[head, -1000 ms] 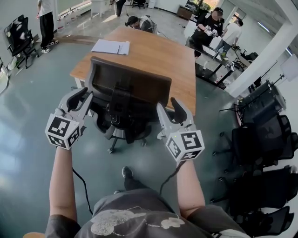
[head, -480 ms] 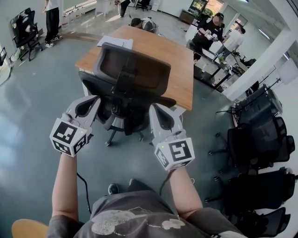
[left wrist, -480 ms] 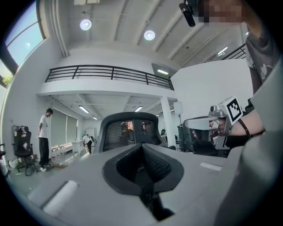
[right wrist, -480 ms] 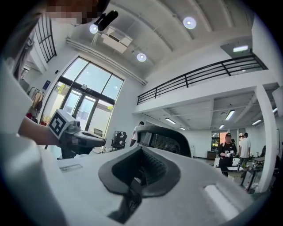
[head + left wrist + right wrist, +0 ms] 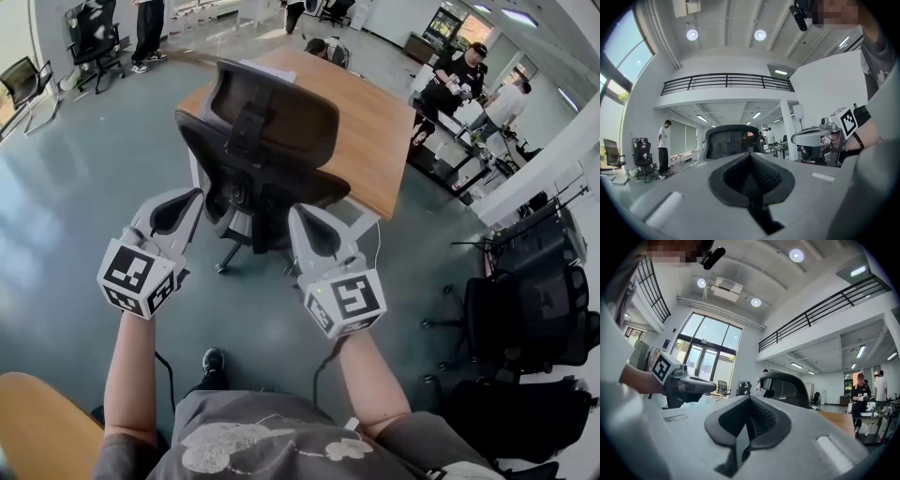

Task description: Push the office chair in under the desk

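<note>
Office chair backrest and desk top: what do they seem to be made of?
Office chair backrest: likely dark mesh stretched in a black matte plastic frame; the desk's brown shows through it. Desk top: warm brown wood look, smooth satin finish; solid wood or laminate cannot be told.

The right gripper [image 5: 750, 399] fills the lower half of the frame, its jaws closed together with nothing between them. Just above them, at centre, rises the dark mesh back of the chair [image 5: 785, 387]. The left gripper [image 5: 686, 385] reaches in from the left edge. At lower right lies the wooden desk [image 5: 836, 420], with a person [image 5: 858, 394] standing beyond it. Tall windows [image 5: 710, 352] stand at centre left, and a railing [image 5: 820, 310] crosses the upper right.
</note>
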`<action>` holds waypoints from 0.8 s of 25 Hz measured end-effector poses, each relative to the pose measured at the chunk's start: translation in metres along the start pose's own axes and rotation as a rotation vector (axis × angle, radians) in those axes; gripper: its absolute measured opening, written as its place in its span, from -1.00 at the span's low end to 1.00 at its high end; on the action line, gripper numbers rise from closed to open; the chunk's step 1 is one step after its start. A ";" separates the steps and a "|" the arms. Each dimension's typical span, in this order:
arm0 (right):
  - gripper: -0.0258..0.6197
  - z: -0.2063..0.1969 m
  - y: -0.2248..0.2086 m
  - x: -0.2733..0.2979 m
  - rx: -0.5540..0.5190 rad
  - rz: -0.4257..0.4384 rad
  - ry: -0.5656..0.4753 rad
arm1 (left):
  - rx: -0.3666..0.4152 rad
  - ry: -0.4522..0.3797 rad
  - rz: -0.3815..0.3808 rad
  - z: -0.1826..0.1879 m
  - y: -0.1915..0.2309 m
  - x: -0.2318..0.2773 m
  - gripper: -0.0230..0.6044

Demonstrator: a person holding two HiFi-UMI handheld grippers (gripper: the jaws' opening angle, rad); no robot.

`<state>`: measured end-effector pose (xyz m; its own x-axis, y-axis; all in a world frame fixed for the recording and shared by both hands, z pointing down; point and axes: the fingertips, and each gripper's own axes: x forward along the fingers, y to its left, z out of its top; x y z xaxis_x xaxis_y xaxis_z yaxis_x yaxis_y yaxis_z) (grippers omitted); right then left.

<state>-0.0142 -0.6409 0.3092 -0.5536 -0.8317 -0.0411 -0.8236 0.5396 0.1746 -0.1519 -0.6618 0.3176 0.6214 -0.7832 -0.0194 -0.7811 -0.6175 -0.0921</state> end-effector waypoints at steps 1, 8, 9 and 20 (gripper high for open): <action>-0.94 -0.002 0.002 -0.008 0.010 0.010 0.002 | 0.005 0.008 0.013 0.000 -0.010 -0.007 -0.87; -0.94 -0.023 0.029 -0.064 0.044 0.109 0.052 | -0.053 0.043 0.117 -0.015 -0.067 -0.051 -0.87; -0.94 -0.025 0.033 -0.073 0.047 0.125 0.056 | -0.056 0.046 0.125 -0.018 -0.076 -0.057 -0.87; -0.94 -0.040 0.069 -0.132 0.057 0.242 0.068 | -0.092 0.064 0.190 -0.033 -0.147 -0.102 -0.87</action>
<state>0.0072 -0.4995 0.3658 -0.7274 -0.6835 0.0614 -0.6750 0.7288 0.1151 -0.1021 -0.4933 0.3663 0.4598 -0.8873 0.0354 -0.8879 -0.4601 -0.0012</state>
